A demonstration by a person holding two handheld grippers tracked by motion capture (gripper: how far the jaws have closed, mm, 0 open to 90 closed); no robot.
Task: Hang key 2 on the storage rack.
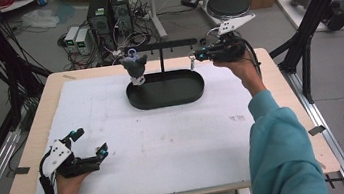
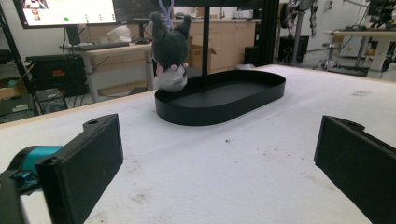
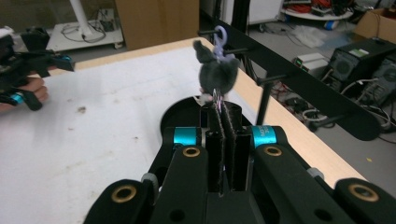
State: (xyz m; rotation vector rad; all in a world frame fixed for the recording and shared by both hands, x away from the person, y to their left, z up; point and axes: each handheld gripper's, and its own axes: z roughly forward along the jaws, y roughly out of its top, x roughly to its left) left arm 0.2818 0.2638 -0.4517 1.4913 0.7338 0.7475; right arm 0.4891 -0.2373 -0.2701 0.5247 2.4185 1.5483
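A dark grey plush toy (image 1: 134, 66) (image 2: 170, 46) (image 3: 217, 70) hangs by a lilac loop from the left end of a black peg bar (image 1: 163, 44). The bar stands on a post over a black oval tray (image 1: 168, 99). At the bar's right end my right gripper (image 1: 196, 55) (image 3: 219, 105) is held up, jaws pressed together on a small pale charm (image 1: 192, 64) that dangles below the tips. My left gripper (image 1: 91, 142) (image 2: 219, 163) rests at the table's front left, open and with nothing in it, pointing toward the tray (image 2: 219, 114).
A white mat (image 1: 166, 143) covers the wooden table. Behind the table are computer cases (image 1: 108, 12), cables and a round black stool (image 1: 227, 5). Black frame posts (image 1: 311, 18) stand at both sides. The left hand with its gripper (image 3: 28, 60) appears far off in the right gripper view.
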